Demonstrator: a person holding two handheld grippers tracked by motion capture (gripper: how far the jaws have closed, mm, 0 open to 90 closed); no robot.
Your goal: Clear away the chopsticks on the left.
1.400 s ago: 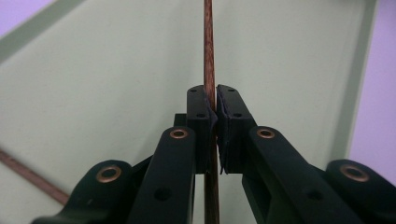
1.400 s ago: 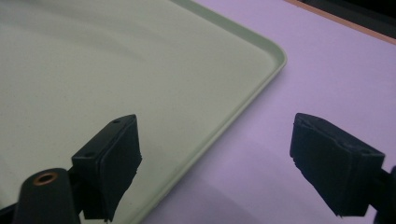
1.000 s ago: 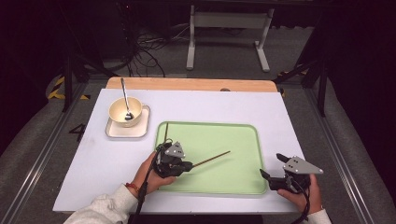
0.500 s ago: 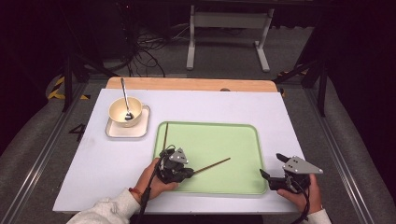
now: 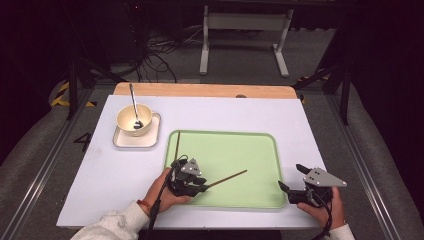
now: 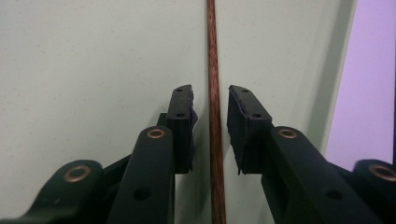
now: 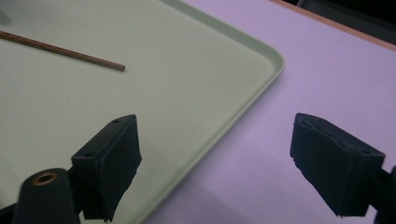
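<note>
Lower center, the left claw [image 6: 210, 116] has just been opening, its pads clear of the wooden chopstick [image 6: 214, 70] between them on the green tray [image 5: 260, 150]. Lift straight off to leave the stick lying undisturbed. Lower right, the right claw [image 7: 215, 154] rests spread wide, empty.

The chopstick [image 6: 214, 93] looks like grained brown wood; the tray [image 5: 250, 150] is smooth matt plastic; the fingers [image 6: 181, 126] carry matt black pads.

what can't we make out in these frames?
- Chopstick ends: cut off by the top and bottom edges in the left gripper view.
- Its near end in the high view: hidden under the left gripper.
- Bowl contents: too small in the high view.
</note>
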